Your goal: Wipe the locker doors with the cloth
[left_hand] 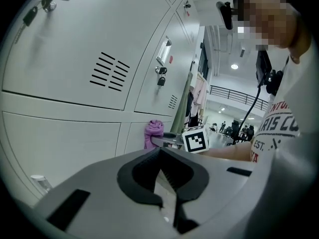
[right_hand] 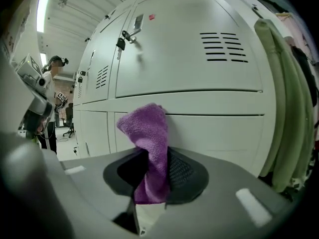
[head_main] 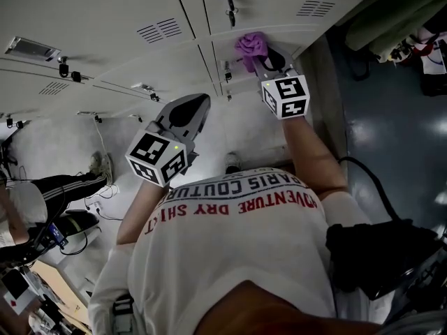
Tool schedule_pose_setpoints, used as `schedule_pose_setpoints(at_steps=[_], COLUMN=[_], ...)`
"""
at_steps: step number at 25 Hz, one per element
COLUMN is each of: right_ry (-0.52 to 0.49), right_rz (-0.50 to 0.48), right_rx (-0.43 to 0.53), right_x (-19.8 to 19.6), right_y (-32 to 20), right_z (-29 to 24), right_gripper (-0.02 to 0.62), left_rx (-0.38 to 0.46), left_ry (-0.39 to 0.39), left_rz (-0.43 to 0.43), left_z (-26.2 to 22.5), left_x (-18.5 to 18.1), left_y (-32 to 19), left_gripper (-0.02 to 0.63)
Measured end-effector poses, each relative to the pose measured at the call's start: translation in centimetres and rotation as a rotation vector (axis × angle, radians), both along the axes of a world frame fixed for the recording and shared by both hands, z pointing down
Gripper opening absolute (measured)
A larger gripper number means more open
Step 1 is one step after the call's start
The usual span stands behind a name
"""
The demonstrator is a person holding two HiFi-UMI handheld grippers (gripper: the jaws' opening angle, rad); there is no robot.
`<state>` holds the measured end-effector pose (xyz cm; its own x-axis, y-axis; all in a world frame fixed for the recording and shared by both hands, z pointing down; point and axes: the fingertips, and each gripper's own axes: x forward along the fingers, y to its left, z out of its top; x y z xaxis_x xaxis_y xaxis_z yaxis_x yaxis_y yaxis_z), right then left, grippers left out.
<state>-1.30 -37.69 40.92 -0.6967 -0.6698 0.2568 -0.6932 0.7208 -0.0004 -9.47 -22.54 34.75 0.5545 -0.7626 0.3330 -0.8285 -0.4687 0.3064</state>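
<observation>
At upper centre, right tongs (head_main: 264, 60) clamp the cloth (head_main: 250, 45) near a locker door (head_main: 300, 37).
Seemingly soft, light; gripped at one end. Left tongs (left_hand: 160, 156) together, empty.

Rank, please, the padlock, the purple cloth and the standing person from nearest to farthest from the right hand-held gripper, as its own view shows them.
1. Purple cloth: clamped in the right hand-held gripper itself.
2. Padlock: upper left, on a locker door.
3. Person: far left, down the room.
</observation>
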Motion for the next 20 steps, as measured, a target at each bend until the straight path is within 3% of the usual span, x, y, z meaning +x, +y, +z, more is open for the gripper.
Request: schedule_pose_setpoints(at_steps=[14, 20], right_ry=[0.010, -0.003], right_rz=[0.262, 0.297], right_rx=[-0.021, -0.039], right_x=[11.8, 13.9], right_y=[-4.8, -5.6], right_z=[1.1, 1.3], right_gripper=[0.087, 0.087], left_rx=[-0.029, -0.035], left_ry=[-0.007, -0.009], left_rz=[0.016, 0.015], left_z=[1.0, 1.3], left_x=[0.6, 0.7], left_y=[0.6, 0.8], left_gripper=[0.000, 0.000])
